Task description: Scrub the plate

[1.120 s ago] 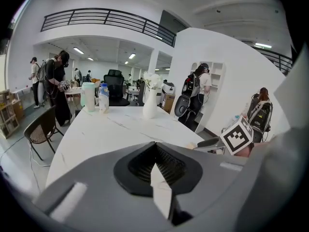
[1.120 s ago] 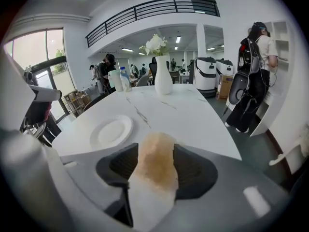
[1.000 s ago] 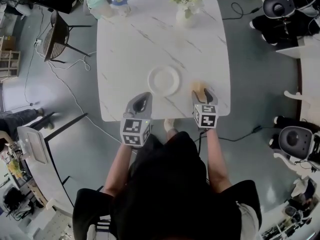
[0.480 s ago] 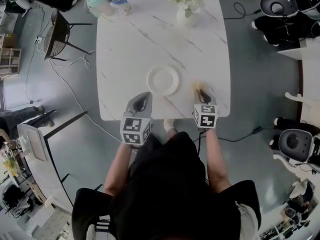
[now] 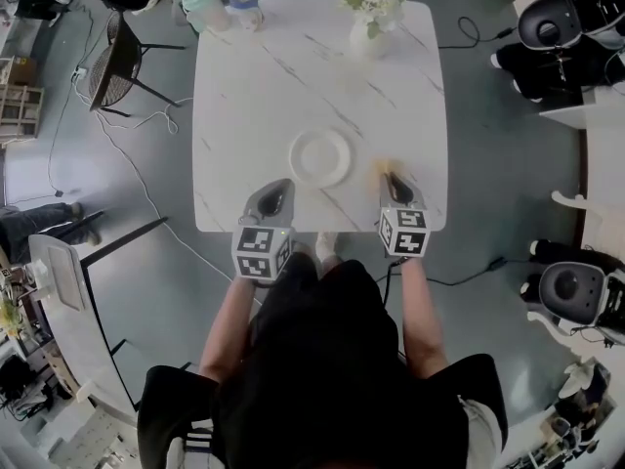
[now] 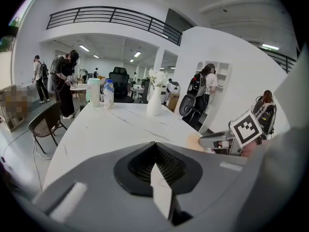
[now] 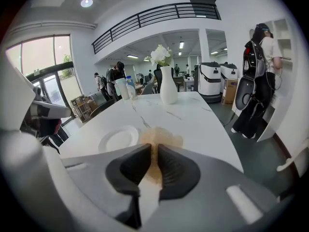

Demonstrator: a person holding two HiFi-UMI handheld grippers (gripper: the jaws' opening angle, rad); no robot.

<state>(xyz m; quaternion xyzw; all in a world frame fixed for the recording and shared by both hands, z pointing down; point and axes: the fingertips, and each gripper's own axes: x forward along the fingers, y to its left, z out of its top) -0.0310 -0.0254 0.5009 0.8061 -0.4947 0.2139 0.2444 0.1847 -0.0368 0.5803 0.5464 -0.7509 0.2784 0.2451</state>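
A white plate (image 5: 319, 156) lies on the marble table (image 5: 293, 66), a little in from the near edge; it also shows as the plate (image 7: 118, 138) in the right gripper view. My right gripper (image 5: 390, 178) is to the plate's right, and its jaws have just been closing on a tan sponge (image 5: 382, 168). The sponge (image 7: 159, 137) is pinched between the pads and bulges past the tips of the right gripper (image 7: 154, 148). My left gripper (image 5: 280, 186) hovers at the plate's near left, its jaws shut on nothing, as the left gripper (image 6: 155, 145) also shows in its own view.
A white vase of flowers (image 5: 366, 27) stands at the table's far edge, and a pale cup (image 5: 198, 8) and a bottle (image 5: 239, 6) stand at the far left corner. A chair (image 5: 112, 66) is left of the table. Cables cross the floor.
The right gripper's jaws have closed on the sponge, squeezing it narrow, and it has risen slightly off the table. The left gripper has stayed in place.
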